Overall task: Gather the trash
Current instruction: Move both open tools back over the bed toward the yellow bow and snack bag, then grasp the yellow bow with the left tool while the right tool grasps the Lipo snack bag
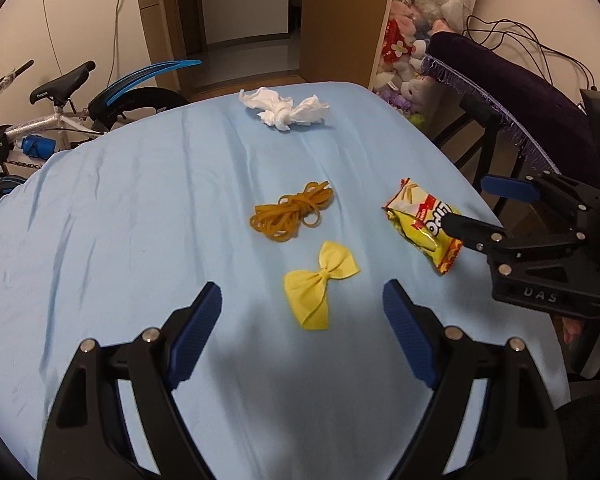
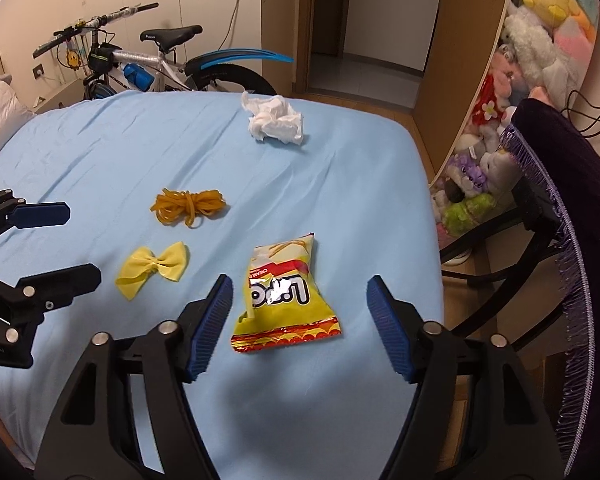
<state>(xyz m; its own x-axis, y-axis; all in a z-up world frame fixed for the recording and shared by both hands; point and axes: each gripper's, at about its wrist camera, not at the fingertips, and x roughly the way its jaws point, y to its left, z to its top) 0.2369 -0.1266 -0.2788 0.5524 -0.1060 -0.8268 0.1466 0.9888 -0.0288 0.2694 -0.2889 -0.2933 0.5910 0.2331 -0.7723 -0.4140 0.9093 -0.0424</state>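
Observation:
A yellow snack bag lies on the light blue cloth, between and just beyond my open right gripper's jaws; it also shows in the left wrist view. A crumpled white tissue lies at the far side and shows in the right wrist view too. My left gripper is open and empty, hovering just short of a yellow bow. The right gripper shows in the left wrist view, one finger over the bag.
A bundle of tan rubber bands lies mid-table, and the yellow bow lies near it. A dark purple covered chair stands to the right. A bicycle stands behind the table, and plush toys fill a shelf.

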